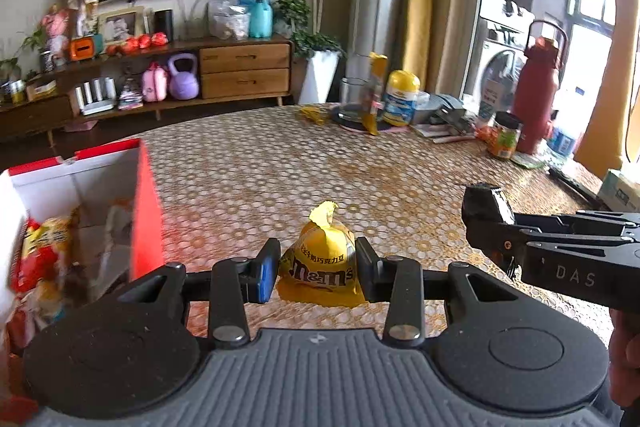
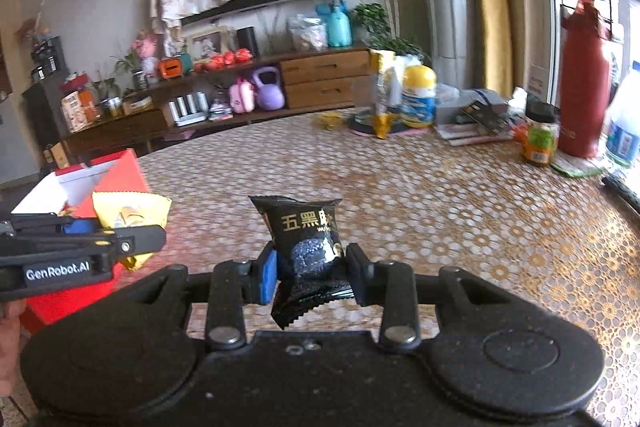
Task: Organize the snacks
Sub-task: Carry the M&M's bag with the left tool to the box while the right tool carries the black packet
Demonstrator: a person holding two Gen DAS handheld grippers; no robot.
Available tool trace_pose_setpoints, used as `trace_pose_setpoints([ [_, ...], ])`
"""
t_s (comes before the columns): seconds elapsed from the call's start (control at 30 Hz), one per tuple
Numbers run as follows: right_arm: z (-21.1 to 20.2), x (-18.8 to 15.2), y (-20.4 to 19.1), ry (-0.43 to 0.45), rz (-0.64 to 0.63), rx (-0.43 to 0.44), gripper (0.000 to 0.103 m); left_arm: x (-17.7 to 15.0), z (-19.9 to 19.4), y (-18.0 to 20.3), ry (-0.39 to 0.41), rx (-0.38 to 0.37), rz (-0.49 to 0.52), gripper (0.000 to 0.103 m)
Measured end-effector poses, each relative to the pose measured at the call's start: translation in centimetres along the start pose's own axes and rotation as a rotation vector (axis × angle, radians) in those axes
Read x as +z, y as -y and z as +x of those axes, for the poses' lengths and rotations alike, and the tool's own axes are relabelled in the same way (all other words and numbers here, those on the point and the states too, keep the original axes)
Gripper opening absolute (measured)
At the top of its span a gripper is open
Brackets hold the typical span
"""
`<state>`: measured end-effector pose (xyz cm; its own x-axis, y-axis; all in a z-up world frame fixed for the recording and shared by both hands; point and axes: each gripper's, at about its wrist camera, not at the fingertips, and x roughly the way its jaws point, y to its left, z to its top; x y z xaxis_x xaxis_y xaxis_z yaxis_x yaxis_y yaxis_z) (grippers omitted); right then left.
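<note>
My left gripper [image 1: 316, 269] is shut on a yellow M&M's packet [image 1: 318, 267], held above the patterned table. Just to its left stands a red box [image 1: 146, 211] with white inner walls, and several snack packets [image 1: 44, 251] lie inside it. My right gripper [image 2: 310, 267] is shut on a black snack packet [image 2: 306, 243] with gold characters. In the right wrist view the left gripper [image 2: 132, 243] shows at the left with the yellow packet [image 2: 128, 213], in front of the red box [image 2: 120, 167]. The right gripper's body [image 1: 560, 259] shows at the right of the left wrist view.
At the table's far side stand a glass [image 1: 352, 95], a yellow-capped bottle [image 1: 402, 97], a small jar [image 1: 505, 135], a tall red flask [image 1: 538, 91] and papers. A black stick [image 2: 624, 191] lies at the right edge. A person's hand [image 1: 624, 351] holds the right gripper.
</note>
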<state>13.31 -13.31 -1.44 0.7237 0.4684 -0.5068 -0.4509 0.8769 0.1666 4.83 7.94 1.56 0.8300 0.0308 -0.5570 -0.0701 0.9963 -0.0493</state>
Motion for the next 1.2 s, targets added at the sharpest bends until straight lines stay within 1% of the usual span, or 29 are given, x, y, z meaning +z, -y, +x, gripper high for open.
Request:
trace_pose_setpoints([
  [0.27,0.1,1.4,-5.5,0.018,-0.093,0.083,0.034,0.1,-2.6,-4.3,0.039,0.068,-0.067,0.039],
  [0.47,0.8,2.3,-9.7,0.023,-0.15,0.136,0.034,0.3,-4.2,-7.9,0.073,0.135,-0.109,0.039],
  [0.7,2.1,3.8,-14.4,0.032,-0.218,0.198,0.034,0.3,-5.3,-12.5,0.086,0.222,-0.165,0.039],
  [0.9,3.8,4.8,-18.4,0.037,-0.281,0.243,0.034,-0.2,-5.6,-16.0,0.074,0.286,-0.202,0.039],
  [1.1,5.8,5.5,-21.9,0.017,-0.332,0.277,0.034,-0.9,-5.0,-18.8,0.043,0.314,-0.232,0.039],
  [1.2,7.4,5.9,-23.4,-0.011,-0.356,0.293,0.034,-1.2,-4.5,-20.0,0.016,0.318,-0.242,0.039],
])
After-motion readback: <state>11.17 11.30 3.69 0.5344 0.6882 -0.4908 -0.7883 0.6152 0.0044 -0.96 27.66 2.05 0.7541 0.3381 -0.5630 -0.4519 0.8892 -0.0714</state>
